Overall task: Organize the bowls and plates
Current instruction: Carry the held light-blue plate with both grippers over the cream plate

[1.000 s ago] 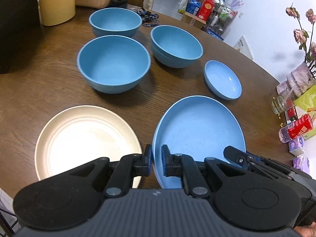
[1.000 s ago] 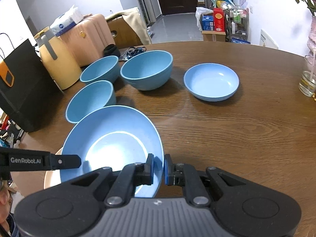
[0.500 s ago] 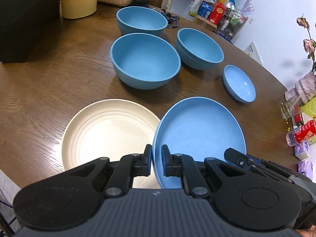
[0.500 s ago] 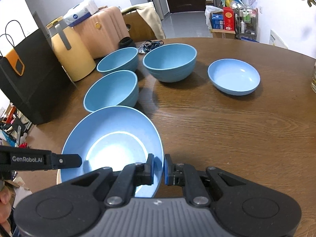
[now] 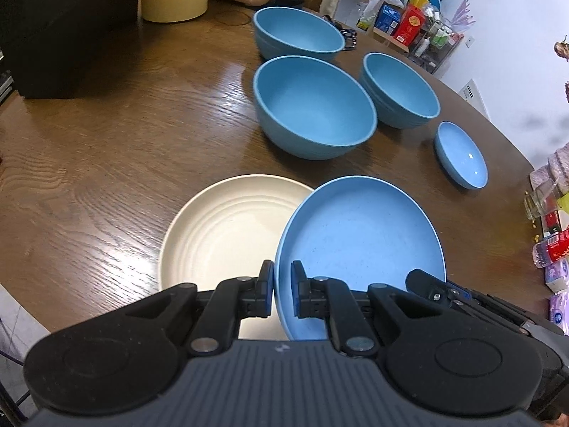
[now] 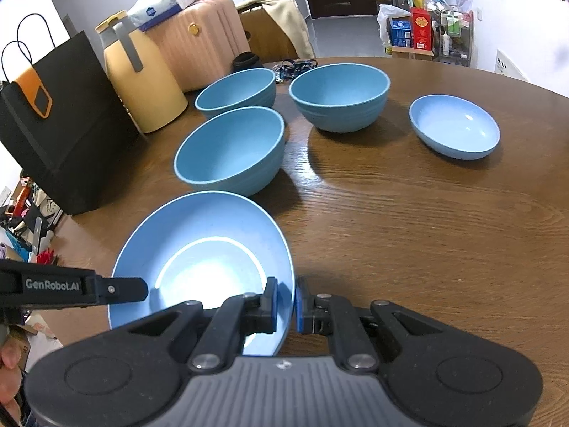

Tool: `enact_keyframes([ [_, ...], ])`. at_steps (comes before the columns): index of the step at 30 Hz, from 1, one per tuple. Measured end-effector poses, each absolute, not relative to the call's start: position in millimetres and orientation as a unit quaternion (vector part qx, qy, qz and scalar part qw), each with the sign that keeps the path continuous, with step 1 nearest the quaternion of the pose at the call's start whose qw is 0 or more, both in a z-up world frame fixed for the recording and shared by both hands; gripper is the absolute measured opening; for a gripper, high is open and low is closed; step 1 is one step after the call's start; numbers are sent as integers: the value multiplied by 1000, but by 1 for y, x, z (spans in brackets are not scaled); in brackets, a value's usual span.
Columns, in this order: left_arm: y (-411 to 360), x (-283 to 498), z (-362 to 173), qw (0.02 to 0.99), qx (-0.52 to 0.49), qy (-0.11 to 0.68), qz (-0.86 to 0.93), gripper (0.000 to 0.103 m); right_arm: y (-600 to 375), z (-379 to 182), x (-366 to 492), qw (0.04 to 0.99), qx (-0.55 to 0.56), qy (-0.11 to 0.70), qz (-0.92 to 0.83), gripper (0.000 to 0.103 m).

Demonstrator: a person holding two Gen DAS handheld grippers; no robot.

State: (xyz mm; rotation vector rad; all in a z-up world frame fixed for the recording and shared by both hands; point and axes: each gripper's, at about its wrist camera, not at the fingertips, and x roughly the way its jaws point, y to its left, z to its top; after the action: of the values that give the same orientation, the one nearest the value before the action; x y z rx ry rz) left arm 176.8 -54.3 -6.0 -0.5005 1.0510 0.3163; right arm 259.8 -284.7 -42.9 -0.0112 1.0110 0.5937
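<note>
A wide, shallow blue plastic plate [image 5: 359, 238] is held lifted at the lower centre of both views, its near rim pinched on opposite sides by the left gripper [image 5: 282, 290] and the right gripper [image 6: 285, 304], both clamped shut on it. A round cream ridged plate [image 5: 227, 227] is partly overlapped at its right edge. Three deep blue bowls [image 5: 313, 106] are seen above on the brown wooden table [image 5: 106, 163].

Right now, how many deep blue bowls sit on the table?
3: far bowl beside the yellow jug, near bowl just beyond the plates, right bowl next to it. None seems hidden.
</note>
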Motion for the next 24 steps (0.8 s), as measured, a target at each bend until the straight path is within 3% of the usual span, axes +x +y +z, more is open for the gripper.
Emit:
enact_keyframes([
  [24, -8, 177, -51, 808, -196, 537, 140, 11, -226, -80, 241, 838, -14, 488, 244, 10],
])
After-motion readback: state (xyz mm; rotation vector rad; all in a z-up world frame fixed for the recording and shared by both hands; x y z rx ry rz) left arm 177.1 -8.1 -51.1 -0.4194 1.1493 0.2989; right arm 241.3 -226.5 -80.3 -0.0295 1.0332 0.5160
